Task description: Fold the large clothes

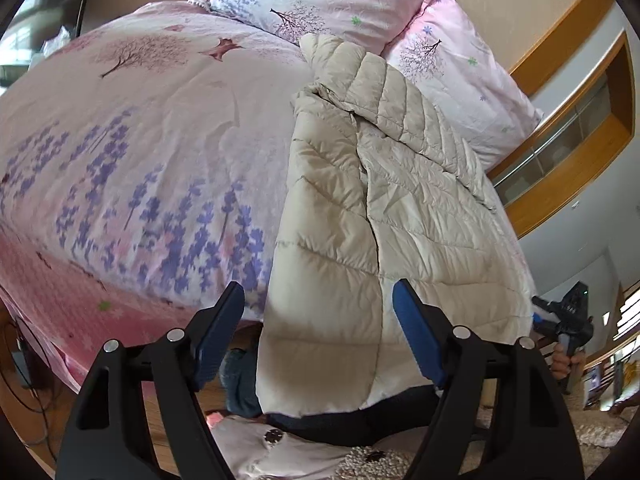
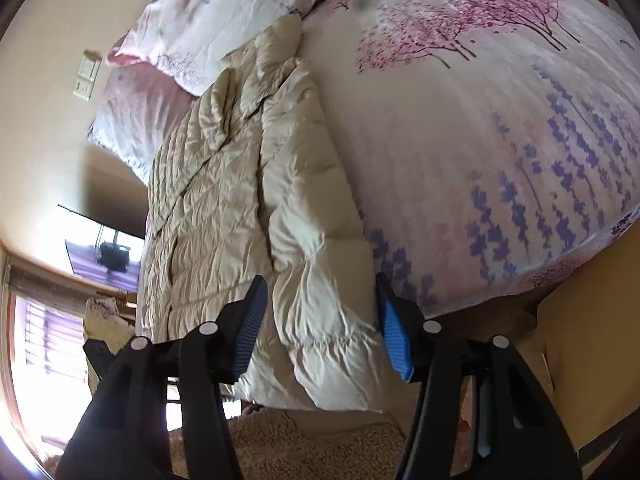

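Jacket lies lengthwise on bed, hem hanging over; both grippers' fingers parted, gripping nothing.

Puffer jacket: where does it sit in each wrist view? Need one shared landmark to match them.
Left wrist: the cream puffer jacket runs from upper centre down to the bottom, right of the middle, its hem hanging over the bed edge.
Right wrist: the jacket runs from upper centre to bottom centre, left of the middle.
Shared landmark: the floral bedspread, left of the jacket in the left wrist view, right of it in the right.
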{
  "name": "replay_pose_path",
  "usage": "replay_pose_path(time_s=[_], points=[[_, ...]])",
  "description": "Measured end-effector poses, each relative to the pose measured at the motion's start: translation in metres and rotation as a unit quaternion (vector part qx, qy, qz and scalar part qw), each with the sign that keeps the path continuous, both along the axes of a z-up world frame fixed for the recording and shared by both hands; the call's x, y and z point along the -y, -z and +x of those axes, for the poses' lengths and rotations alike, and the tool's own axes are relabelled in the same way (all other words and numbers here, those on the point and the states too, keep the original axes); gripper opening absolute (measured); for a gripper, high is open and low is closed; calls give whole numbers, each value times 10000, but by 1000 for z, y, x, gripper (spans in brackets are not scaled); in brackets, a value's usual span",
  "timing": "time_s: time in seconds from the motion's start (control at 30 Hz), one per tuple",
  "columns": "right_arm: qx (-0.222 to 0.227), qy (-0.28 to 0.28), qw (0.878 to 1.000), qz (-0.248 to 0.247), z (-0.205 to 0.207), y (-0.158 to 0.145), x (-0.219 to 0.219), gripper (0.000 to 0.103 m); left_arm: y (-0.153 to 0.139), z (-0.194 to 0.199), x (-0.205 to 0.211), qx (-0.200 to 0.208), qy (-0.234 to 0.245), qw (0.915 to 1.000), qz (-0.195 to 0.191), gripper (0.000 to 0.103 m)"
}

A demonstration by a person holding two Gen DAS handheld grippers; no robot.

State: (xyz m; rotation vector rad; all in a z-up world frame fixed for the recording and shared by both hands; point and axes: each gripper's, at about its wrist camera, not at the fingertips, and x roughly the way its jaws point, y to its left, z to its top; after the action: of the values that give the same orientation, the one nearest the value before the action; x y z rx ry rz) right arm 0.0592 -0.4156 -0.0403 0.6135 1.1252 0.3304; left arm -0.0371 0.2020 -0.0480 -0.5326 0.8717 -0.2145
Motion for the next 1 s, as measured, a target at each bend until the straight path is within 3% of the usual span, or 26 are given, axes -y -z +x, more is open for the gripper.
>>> replay_pose_path(time_s=[0.1, 0.17, 0.23, 0.5, 0.53, 0.67, 0.73, 1.0], points=[[-24, -170, 9996, -233, -9, -4, -1, 55, 7, -3, -2, -163, 19, 9998, -92, 78], [-109, -300, 9983, -484, -13, -4, -7, 63, 13, -6, -2, -261, 68, 9995, -185, 77], [-213, -439, 9972, -573, -16, 0, -13, 65, 20, -7, -2, -311, 105, 9990, -314, 77], [-291, -548, 9979, 189, -12, 24, -11, 70, 48, 0, 1, -486, 264, 9940, -940, 74], [-299, -528, 9975, 359, -12, 27, -9, 68, 49, 0, 1, -483, 277, 9931, -1035, 71], [-379, -673, 9951, 616, -17, 32, -10, 31, 51, -2, 2, -489, 327, 9914, -1169, 58], [-387, -760, 9943, 633, -21, 30, -10, 22, 50, -3, 2, -489, 359, 9902, -1254, 48], [-221, -1111, 9927, 413, -26, 5, -26, 14, 30, -10, 8, -381, 489, 9923, -1072, 23]])
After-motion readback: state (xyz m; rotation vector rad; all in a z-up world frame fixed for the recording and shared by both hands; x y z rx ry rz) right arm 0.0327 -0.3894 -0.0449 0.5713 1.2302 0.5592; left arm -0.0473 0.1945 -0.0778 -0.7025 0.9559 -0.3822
